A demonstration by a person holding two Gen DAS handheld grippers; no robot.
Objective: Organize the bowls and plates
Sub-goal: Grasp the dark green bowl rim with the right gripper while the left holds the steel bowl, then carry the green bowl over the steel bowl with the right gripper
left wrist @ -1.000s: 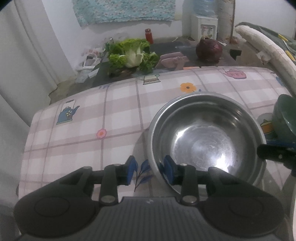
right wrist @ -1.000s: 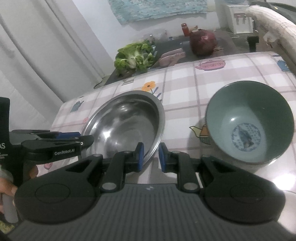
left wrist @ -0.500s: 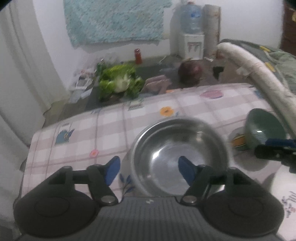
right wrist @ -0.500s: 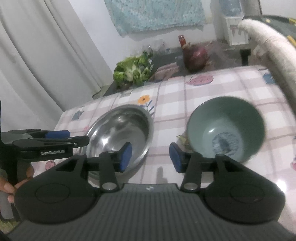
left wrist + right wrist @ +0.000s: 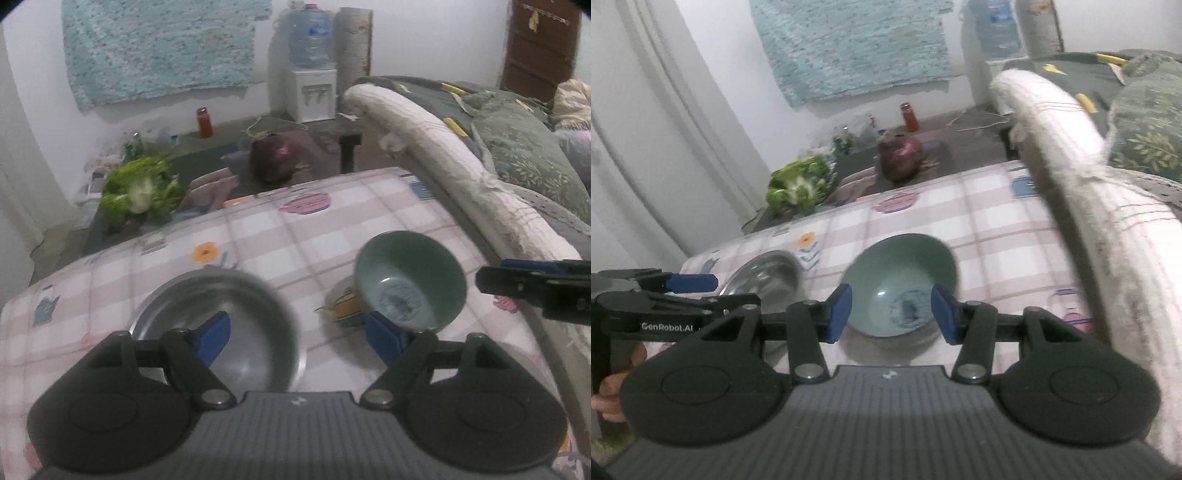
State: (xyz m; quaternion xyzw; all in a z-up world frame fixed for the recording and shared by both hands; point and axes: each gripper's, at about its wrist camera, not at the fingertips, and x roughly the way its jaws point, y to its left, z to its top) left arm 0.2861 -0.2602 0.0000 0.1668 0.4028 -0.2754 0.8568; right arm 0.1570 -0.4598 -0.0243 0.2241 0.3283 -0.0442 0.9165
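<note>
Left tool [image 5: 297, 338], jaws just spread wide and empty, hangs low-centre over the steel bowl [image 5: 236, 325]; right tool [image 5: 890, 314], half-spread and empty, frames the green bowl [image 5: 901, 273].

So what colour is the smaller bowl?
Green bowl, with a blue mark at the bottom; clearest in the right wrist view.

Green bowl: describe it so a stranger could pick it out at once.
On the checked tablecloth, two bowls sit side by side. The green bowl is ceramic, with a blue pattern inside its bottom; it is smaller than the steel bowl.
</note>
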